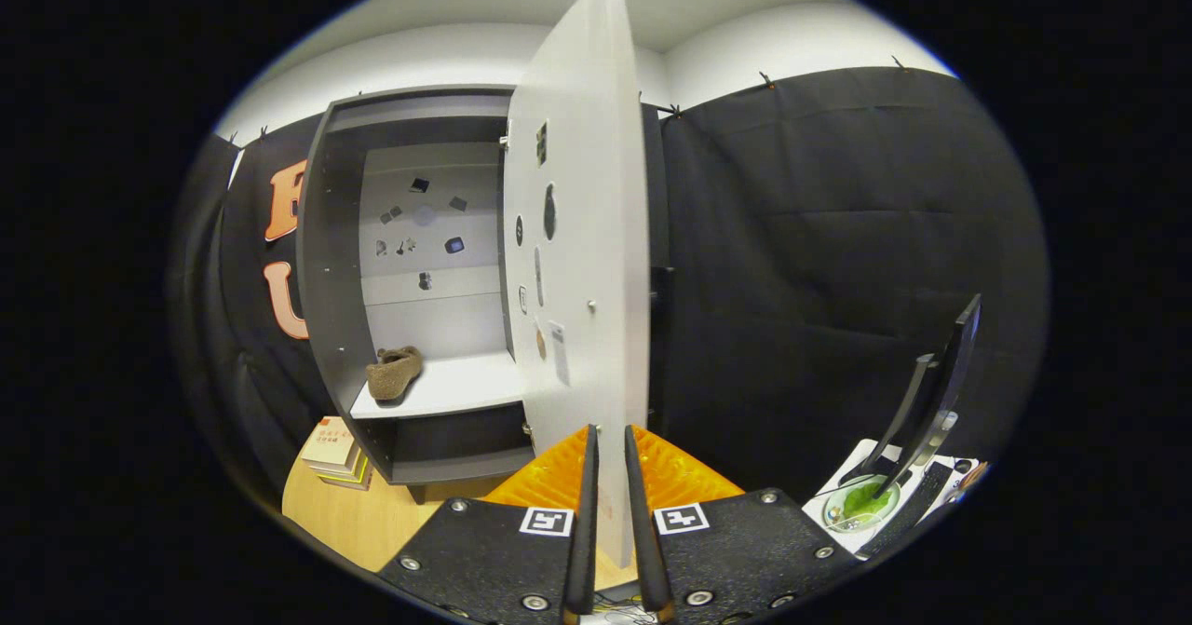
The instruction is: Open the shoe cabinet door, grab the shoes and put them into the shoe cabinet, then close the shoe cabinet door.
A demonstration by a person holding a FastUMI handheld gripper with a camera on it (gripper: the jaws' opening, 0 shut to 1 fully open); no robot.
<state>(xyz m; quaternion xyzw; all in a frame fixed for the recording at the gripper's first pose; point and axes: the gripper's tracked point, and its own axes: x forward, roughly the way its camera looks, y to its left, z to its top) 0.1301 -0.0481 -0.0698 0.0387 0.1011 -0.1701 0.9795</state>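
Gripping the free edge of the white cabinet door (577,234) at the centre of the frame, with the gripper (610,550) closed on it, a finger flat on each face near the door's bottom corner. Probably a stiff, light panel on hinges: best held at this outer edge, far from the hinge line, for the easiest swing; smooth faces, so liable to slip under a loose pinch. Standing wide open, edge-on to the camera. Left of centre, the shoe cabinet (326,262), grey-walled, with one brown shoe (393,372) already on its white shelf, soft and light by the look of it. Lower left, a stack of books (335,448) on the wooden table (363,523); cover writing too small to read. Lower right, a dark monitor (941,392) above a green bowl (861,502). Square black-and-white markers on the gripper body; no brand legible.
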